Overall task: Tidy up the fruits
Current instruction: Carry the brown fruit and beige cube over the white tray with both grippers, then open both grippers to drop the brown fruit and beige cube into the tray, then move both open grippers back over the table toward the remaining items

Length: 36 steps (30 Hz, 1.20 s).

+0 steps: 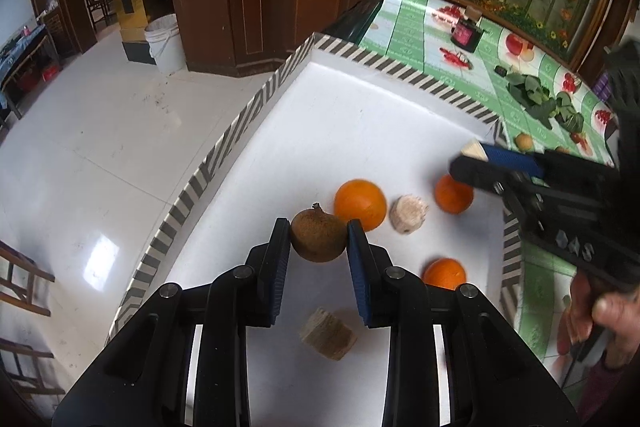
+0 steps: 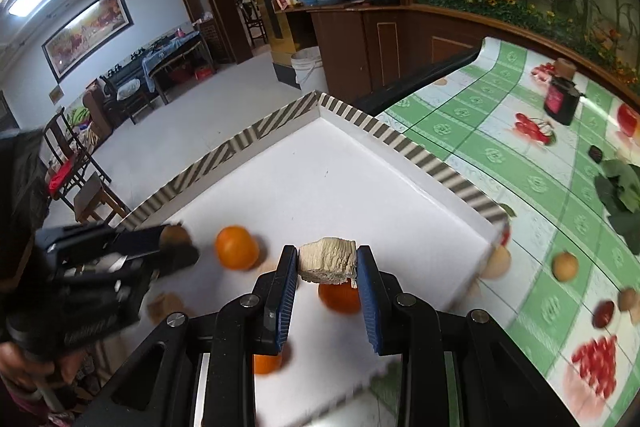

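Note:
A white tray (image 1: 352,107) with a striped rim holds three oranges (image 1: 360,203), a pale chunk (image 1: 408,214) and a tan chunk (image 1: 328,333). My left gripper (image 1: 319,241) is shut on a round brown fruit (image 1: 318,235) just above the tray floor. My right gripper (image 2: 328,263) is shut on a pale fibrous chunk (image 2: 328,261) and holds it above the tray (image 2: 340,171); in the left wrist view it reaches in from the right, with the chunk (image 1: 474,148) at its tip. An orange (image 2: 236,247) lies left of it, another orange (image 2: 340,297) below it.
Past the tray's right rim, on the green patterned tablecloth (image 2: 480,131), lie small round fruits (image 2: 565,266), green leaves (image 1: 540,99) and a dark jar (image 2: 560,99). The tray's left rim is at the table edge, with tiled floor (image 1: 100,127) below.

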Each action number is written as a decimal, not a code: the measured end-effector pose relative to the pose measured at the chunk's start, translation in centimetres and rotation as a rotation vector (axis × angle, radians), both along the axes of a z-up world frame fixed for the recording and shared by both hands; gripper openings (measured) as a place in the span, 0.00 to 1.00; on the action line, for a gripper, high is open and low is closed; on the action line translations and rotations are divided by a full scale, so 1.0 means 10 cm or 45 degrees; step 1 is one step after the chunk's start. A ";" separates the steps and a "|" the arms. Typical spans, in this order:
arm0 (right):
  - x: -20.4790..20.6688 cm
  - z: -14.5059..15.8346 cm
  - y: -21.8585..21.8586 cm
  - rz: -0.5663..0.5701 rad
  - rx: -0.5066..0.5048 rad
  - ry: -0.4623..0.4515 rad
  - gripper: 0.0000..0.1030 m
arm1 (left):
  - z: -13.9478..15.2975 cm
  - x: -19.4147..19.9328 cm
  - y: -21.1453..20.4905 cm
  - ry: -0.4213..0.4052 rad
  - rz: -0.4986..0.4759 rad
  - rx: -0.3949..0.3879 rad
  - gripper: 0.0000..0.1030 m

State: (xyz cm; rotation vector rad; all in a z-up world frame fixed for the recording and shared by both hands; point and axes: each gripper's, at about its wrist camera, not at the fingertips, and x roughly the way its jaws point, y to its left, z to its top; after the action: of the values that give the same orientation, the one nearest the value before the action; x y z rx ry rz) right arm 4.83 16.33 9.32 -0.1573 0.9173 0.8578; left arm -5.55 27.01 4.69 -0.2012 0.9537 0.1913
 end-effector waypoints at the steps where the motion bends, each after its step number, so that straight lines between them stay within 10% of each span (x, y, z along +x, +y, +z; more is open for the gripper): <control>1: 0.04 -0.03 0.04 0.004 -0.004 0.007 0.28 | -0.02 0.01 0.00 0.009 0.001 0.002 0.27; 15: 0.23 -0.31 0.39 0.053 -0.092 0.061 0.28 | -0.18 0.08 0.04 0.099 0.033 0.007 0.29; 19: 0.23 -0.29 0.38 0.060 -0.087 0.067 0.31 | -0.15 0.05 0.05 0.083 0.055 0.004 0.59; 36: -0.14 0.16 -0.47 -0.079 0.074 0.011 0.31 | 0.24 -0.10 -0.41 -0.107 0.027 0.079 0.59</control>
State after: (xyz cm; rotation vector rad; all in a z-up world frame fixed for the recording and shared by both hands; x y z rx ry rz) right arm 3.41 11.66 10.96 -0.0748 0.9003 0.8273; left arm -6.54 22.90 7.05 -0.1610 0.8610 0.2298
